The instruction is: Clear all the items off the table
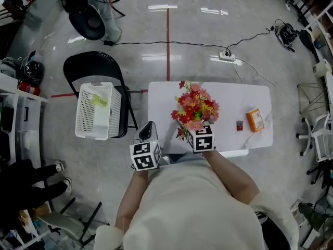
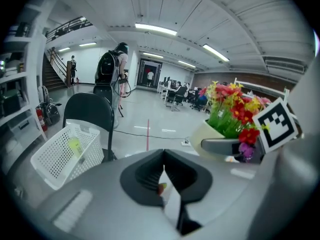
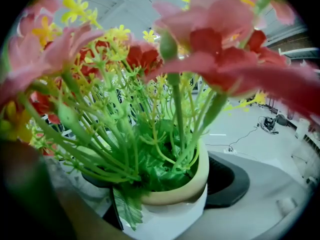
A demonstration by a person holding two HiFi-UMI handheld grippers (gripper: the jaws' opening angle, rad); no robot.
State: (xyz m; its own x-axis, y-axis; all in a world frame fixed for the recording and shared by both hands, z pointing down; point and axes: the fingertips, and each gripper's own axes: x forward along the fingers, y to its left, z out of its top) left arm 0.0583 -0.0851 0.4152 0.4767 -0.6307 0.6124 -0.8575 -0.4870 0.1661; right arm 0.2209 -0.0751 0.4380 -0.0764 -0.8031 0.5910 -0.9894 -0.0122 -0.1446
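Right gripper view: pinching the right gripper (image 3: 160, 196) on the cream round pot of artificial red, pink and yellow flowers (image 3: 170, 209), squeezing across the pot wall just under the rim instead of the thin stems, probably for the one firm hold on offer. Holding the pot upright, likely against tipping from the top-heavy blooms. Placing it, by the head view, at the near edge of the white rectangular table (image 1: 229, 100), towards the left end; not showing whether the base is touching the top or lifting clear.

Holding the left gripper (image 2: 162, 179) pressed together on nothing, hovering just off the table's near left corner, apparently idling as the spare.

Lying well apart on the right part of the table: a flat orange box (image 1: 255, 120) and, just left of it, a small dark red item (image 1: 240, 125), too small for naming.

Standing left of the table: a white perforated plastic basket (image 1: 94, 110) resting on a black folding chair (image 1: 93, 66), already containing a small yellow-green item (image 1: 99, 101), so probably serving as the drop place. Leaving bare floor between the table's left edge and the chair. Calling, by this reading, for a leftward carry past the left gripper, minding the blooms spreading wider than the pot and possibly catching the basket rim.
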